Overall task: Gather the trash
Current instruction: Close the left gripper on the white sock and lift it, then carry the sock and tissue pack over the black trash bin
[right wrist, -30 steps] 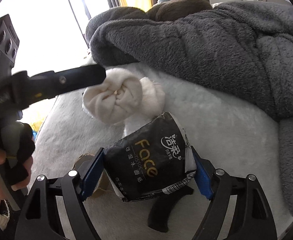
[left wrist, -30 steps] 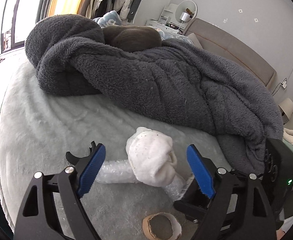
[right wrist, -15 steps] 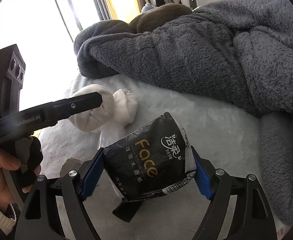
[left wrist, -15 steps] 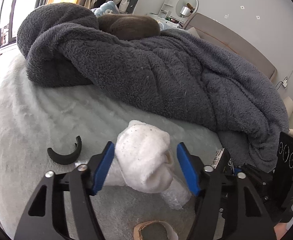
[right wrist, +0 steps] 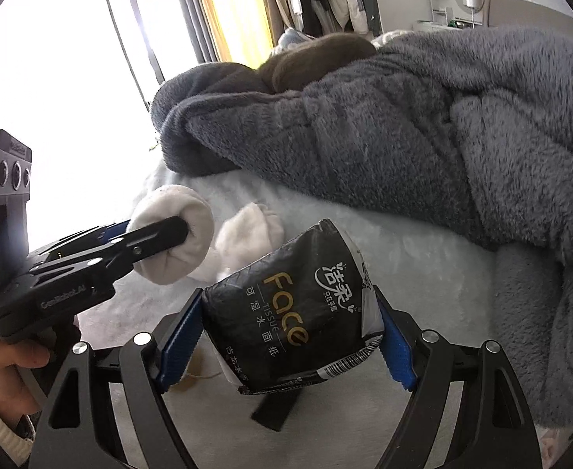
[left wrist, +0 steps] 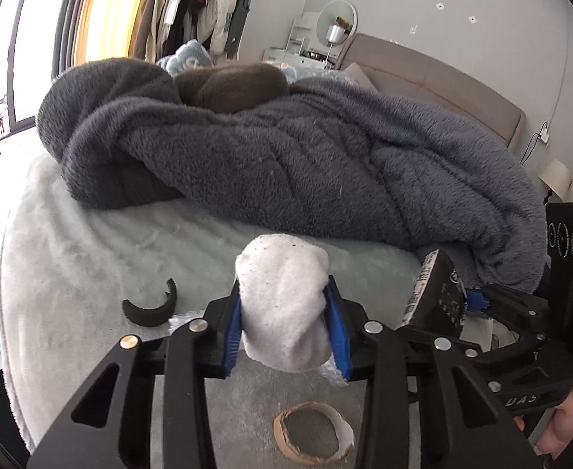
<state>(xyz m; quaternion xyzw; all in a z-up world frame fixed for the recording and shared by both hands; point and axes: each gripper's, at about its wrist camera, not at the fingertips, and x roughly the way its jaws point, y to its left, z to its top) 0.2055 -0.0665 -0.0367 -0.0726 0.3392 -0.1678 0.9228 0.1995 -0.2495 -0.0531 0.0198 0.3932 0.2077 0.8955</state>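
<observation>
While the right gripper (right wrist: 286, 336) clamps a tissue pack (right wrist: 292, 308), the left gripper (left wrist: 286, 324) pinches a white bundle (left wrist: 284, 301), its jaws just closed.

The heaped grey blanket (left wrist: 306, 164) walls off the far side of the bed (left wrist: 71, 242), from left to right. Near it, the pale cover lies open on the left, broken only by a black curved piece (left wrist: 149, 308). A cardboard ring (left wrist: 314, 434) sits nearest. On the right, a black tissue pack (right wrist: 294, 312) crowds the gap.
</observation>
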